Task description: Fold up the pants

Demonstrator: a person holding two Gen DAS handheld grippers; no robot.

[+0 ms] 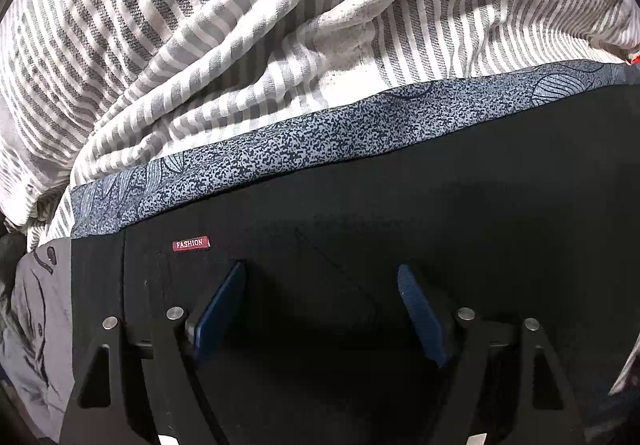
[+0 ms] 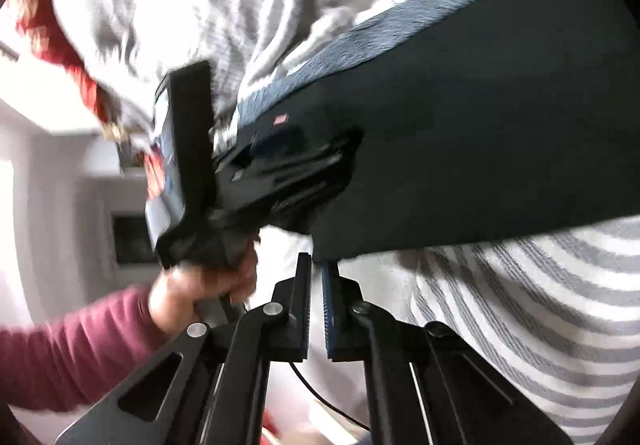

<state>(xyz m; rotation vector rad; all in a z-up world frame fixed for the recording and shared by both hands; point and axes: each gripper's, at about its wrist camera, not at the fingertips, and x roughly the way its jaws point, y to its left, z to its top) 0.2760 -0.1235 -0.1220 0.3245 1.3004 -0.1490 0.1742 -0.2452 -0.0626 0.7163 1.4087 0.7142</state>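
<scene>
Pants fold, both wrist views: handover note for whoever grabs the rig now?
Left gripper: jaws open, pointing down over the black fabric pants, beside their small red FASHION label; nothing between the pads.
Right gripper: jaws shut at the pants' near edge; the blur hides whether fabric is pinched.
Pants lie flat on a blue speckled sheet, with a grey-and-white striped blanket bunched behind.
Done: pants laid out; how many folds are in, I cannot tell.
Left: confirm the right-hand pinch, close the left gripper on the cloth, then fold.
</scene>
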